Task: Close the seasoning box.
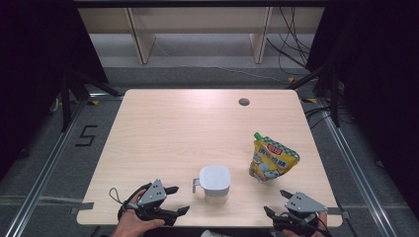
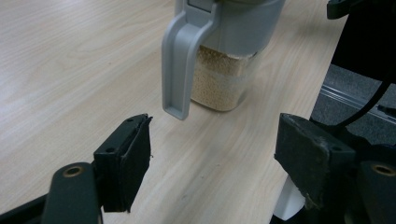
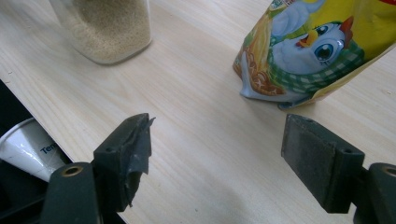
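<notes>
Left gripper (image 1: pixel 181 199): we see its jaws spread wide, nothing between them.
Container (image 2: pixel 224 51): just ahead of it, grey handle (image 2: pixel 183 60) facing us.
Right gripper (image 1: pixel 278 203): jaws apart, empty.
Pouch (image 3: pixel 322 46): ahead, standing.

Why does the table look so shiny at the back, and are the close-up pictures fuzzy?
High view: a light overhead washes out the far part of the table, and the room at both sides is dark. Left gripper view: the jar is fairly sharp, the near fingers soft. Right gripper view: the pouch looks slightly blurred.
</notes>
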`<state>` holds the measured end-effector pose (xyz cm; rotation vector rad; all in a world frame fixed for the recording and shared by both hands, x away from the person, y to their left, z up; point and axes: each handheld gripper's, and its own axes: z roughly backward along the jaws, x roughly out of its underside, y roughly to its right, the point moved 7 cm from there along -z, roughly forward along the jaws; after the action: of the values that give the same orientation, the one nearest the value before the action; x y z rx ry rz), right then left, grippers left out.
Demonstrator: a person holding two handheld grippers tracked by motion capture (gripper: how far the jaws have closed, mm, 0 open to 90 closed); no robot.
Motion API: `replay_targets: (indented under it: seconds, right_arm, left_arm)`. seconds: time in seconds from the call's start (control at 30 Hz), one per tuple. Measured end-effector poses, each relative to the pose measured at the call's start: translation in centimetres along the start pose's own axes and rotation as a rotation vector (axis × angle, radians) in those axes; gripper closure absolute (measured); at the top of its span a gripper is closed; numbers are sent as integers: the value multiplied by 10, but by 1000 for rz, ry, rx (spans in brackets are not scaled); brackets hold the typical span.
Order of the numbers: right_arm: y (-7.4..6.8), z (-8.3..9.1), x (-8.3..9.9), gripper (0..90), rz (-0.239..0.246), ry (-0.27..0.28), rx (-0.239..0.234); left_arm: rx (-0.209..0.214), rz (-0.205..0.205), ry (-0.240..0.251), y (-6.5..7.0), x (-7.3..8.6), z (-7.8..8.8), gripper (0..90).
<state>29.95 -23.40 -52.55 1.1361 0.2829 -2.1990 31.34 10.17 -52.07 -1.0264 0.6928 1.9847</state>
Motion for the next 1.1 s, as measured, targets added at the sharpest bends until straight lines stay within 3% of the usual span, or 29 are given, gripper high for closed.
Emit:
replay_targets:
  seconds: [0.03,0.1,0.27,0.3,0.33,0.37,0.43,0.53,0.6,0.67,0.7,0.8,0.83,0.87,0.93,1.1]
  right_arm:
    - [0,0,0,253,-2,-1,1]
    - [-2,0,1,253,-12,-12,-12]
    - [-1,0,0,253,-4,-2,-6]
    - [-3,0,0,253,-22,-11,-13]
    - [-3,0,0,253,-20,-11,-14]
    - [-3,0,0,253,-20,-10,-14]
    - [-3,0,0,253,-15,-10,-16]
    - [-2,-1,1,253,-9,-11,-11]
    - [-1,-1,0,253,4,-6,-5]
    - [-1,-1,0,253,6,-4,-4]
    - [-1,-1,0,253,5,-6,-4]
    - [-2,-2,1,253,-1,-14,-13]
    - [-2,-1,1,253,-3,-15,-15]
    - [-3,-1,1,252,-10,-19,-20]
    - [-1,-2,1,250,1,-9,-15]
    - [0,-2,1,250,14,-6,-8]
  left_arm:
    - [-8,-30,-24,-2,2,1,261]
    - [-4,-10,-15,2,4,2,260]
    - [-8,-23,-23,4,8,3,257]
    - [-15,-15,-20,4,9,4,257]
    - [-11,-18,-13,4,8,4,257]
    - [-10,-47,-27,2,10,6,256]
    - [-19,-19,-31,4,13,7,256]
    - [-16,-17,-30,5,15,6,252]
    - [-29,-45,-60,3,18,7,250]
    - [-18,-21,-46,7,18,5,248]
    - [-22,-38,-54,6,18,5,248]
    - [-13,-22,-31,7,16,3,248]
    - [-15,-20,-43,6,17,4,248]
    - [-26,-44,-58,3,18,5,246]
    - [-23,-21,-42,4,18,3,244]
    - [-23,-19,-44,3,17,2,244]
